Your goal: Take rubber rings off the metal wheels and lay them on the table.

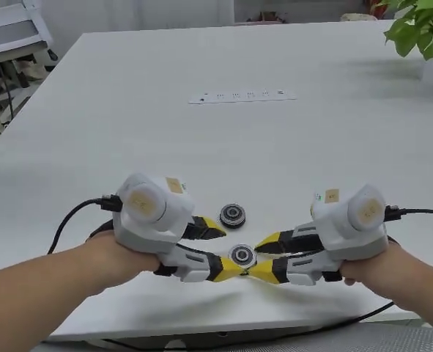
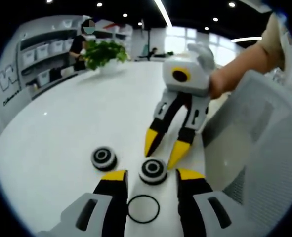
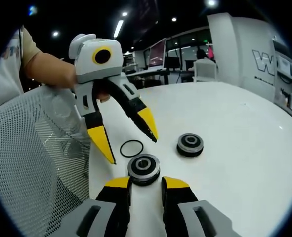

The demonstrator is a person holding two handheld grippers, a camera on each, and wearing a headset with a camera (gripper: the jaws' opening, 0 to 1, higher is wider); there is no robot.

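Observation:
A metal wheel with a black rubber ring lies near the table's front edge, between the two grippers' tips. My left gripper stands open, its yellow fingertips wide on either side of the wheel. A loose black ring lies flat on the table between its jaws. My right gripper faces it, open about a wheel's width, its fingertips right at the wheel. The loose ring lies just beyond. A second ringed wheel sits a little farther back.
The white table stretches far ahead, with a socket strip at mid-table and a green plant at the far right corner. A mesh chair is close behind the table's front edge. Cables trail from both grippers.

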